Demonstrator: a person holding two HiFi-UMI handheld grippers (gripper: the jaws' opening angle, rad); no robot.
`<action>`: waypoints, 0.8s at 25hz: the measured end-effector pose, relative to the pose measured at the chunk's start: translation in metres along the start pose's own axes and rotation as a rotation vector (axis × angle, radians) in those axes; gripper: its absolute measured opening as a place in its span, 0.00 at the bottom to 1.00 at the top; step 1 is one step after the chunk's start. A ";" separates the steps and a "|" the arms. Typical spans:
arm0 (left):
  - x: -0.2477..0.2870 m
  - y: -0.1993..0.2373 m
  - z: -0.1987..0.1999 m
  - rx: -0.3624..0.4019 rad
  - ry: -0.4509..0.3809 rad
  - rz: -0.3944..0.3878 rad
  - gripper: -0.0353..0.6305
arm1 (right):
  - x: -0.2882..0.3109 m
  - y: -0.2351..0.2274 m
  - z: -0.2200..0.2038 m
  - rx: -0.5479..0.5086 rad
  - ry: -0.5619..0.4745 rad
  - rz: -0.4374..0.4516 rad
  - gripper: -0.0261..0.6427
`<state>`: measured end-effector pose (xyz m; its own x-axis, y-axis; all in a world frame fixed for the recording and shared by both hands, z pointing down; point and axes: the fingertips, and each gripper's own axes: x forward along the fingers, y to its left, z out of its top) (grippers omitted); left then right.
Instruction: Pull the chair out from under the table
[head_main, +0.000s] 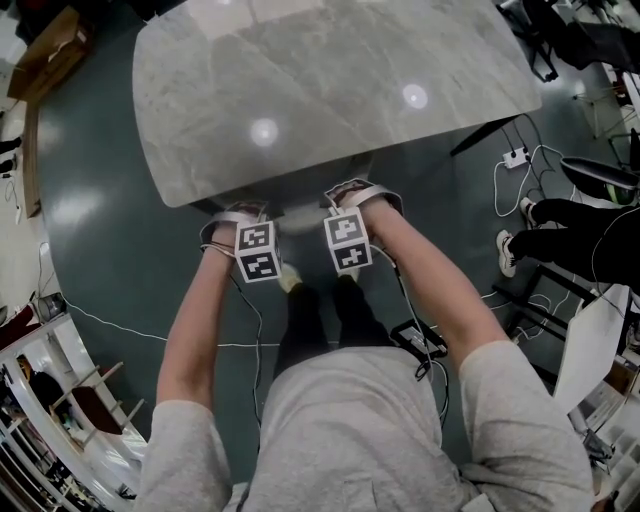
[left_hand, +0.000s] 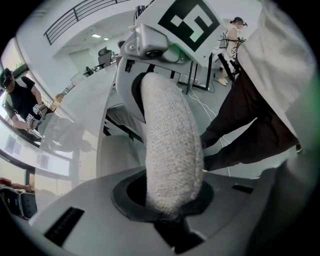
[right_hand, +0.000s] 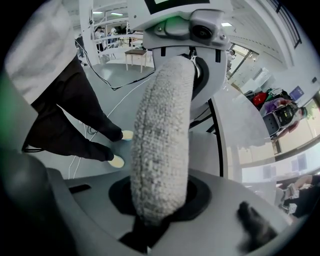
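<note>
At the bottom of the head view, a grey short-sleeved shirt is seen, and two bare forearms are stretched up the frame from it. The left gripper and the right gripper are held side by side just below the middle of the frame, both pointed steeply down. Each is closed narrowly on the padded top edge of the backrest of the off-white, nubbly-fabric chair.

In each gripper view the fabric roll is seen gripped between that gripper's jaws and is followed up the frame to the other gripper. In the head view the long axis of this edge is laid left to right, parallel to the near rim of the pale grey, marble-patterned rounded tabletop. The chair is kept at the centre of the frame, tucked against that rim with its back turned to the person. Its seat is hidden beneath the top.

Beyond, a dark grey-green floor is seen, with a white power strip at the upper right.
</note>
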<state>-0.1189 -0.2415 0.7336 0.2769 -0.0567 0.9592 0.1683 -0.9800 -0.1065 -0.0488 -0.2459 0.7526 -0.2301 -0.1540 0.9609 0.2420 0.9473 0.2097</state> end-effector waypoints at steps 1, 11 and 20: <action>0.000 -0.001 0.002 0.000 0.000 0.001 0.18 | -0.001 0.002 -0.001 -0.001 -0.001 0.002 0.17; -0.002 -0.018 0.012 -0.050 -0.002 0.000 0.17 | -0.008 0.018 -0.003 -0.033 -0.001 0.051 0.15; -0.001 -0.034 0.017 -0.069 -0.005 -0.009 0.17 | -0.009 0.035 0.000 -0.026 0.002 0.079 0.15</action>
<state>-0.1091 -0.2046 0.7324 0.2801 -0.0474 0.9588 0.1050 -0.9913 -0.0797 -0.0382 -0.2111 0.7512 -0.2076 -0.0797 0.9750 0.2835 0.9490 0.1379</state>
